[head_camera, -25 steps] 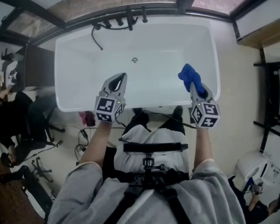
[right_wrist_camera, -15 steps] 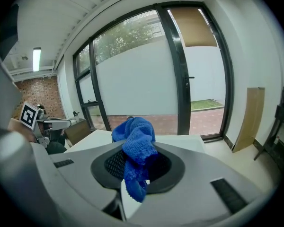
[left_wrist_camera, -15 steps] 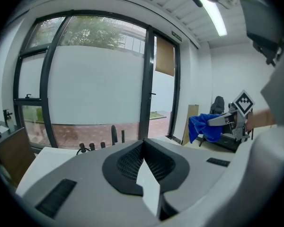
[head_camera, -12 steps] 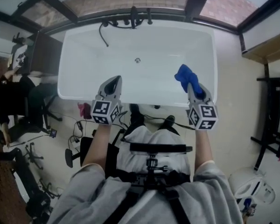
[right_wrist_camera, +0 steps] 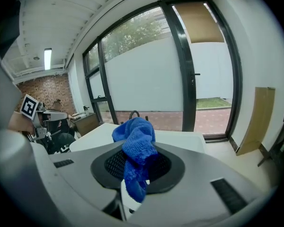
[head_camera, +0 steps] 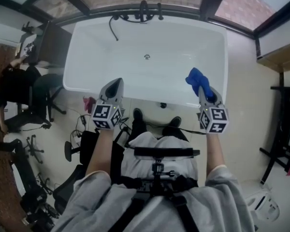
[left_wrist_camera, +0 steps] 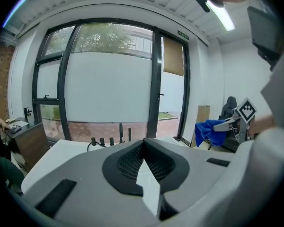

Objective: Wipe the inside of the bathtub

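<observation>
the tub [head_camera: 159, 42] lies crosswise below the head camera, white and bare inside, with the drain [head_camera: 147, 57] near the middle of its floor. the dark faucet [head_camera: 144, 11] stands on the far rim, and a black hose [head_camera: 112, 30] drops from it onto the far wall.

the right gripper [head_camera: 201, 88] is clamped on a blue cloth [head_camera: 197, 79]. in the right gripper view the cloth bunches up above the jaws, and a tail of it hangs down between them. in the head view the gripper sits above the near rim toward the tub's right end, and the cloth is over the inside there, up in the air and not touching the tub.

the left gripper [head_camera: 117, 82] is held over the near rim, left of the middle and well apart from the right one. its jaws are together at the tips with nothing between them. through the narrow slot below the tips only the white of the tub shows. both grippers point toward the far rim and the tall dark-framed windows [left_wrist_camera: 109, 79] behind it.

the person's shoes [head_camera: 137, 117] stand on the floor just beside the tub's near side, with cables around them. another person [head_camera: 9, 95] in dark clothes sits off the tub's left end, near an office chair [head_camera: 48, 98].
</observation>
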`<state>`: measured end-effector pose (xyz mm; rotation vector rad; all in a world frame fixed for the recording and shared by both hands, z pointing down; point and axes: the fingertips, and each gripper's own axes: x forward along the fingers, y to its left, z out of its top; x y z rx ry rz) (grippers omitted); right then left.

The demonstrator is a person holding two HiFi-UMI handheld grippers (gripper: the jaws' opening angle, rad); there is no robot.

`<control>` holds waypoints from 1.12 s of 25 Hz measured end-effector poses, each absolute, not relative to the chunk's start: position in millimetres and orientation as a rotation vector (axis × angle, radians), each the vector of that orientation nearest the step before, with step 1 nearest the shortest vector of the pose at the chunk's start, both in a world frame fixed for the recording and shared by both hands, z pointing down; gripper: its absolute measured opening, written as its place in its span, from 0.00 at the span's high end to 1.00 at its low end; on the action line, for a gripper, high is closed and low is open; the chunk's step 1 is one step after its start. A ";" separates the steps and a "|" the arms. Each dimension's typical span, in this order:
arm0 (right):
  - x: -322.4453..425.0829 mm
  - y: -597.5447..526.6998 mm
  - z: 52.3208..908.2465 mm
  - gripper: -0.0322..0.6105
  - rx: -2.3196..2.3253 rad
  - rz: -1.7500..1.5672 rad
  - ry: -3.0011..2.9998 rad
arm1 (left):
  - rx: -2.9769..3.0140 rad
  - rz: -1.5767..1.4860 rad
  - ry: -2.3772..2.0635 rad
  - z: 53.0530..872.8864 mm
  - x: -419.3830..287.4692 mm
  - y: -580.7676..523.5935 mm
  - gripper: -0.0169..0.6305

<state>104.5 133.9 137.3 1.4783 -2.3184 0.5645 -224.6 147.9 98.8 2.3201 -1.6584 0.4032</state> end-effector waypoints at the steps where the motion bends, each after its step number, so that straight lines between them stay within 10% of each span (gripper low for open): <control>1: 103.8 135.6 135.7 0.84 1.491 0.561 -2.315 | 2.327 0.398 -1.648 98.2 -226.5 146.4 0.97; 28: 37.0 151.3 118.1 0.85 1.641 0.554 -2.207 | 2.472 0.361 -1.492 89.8 -280.9 135.2 0.97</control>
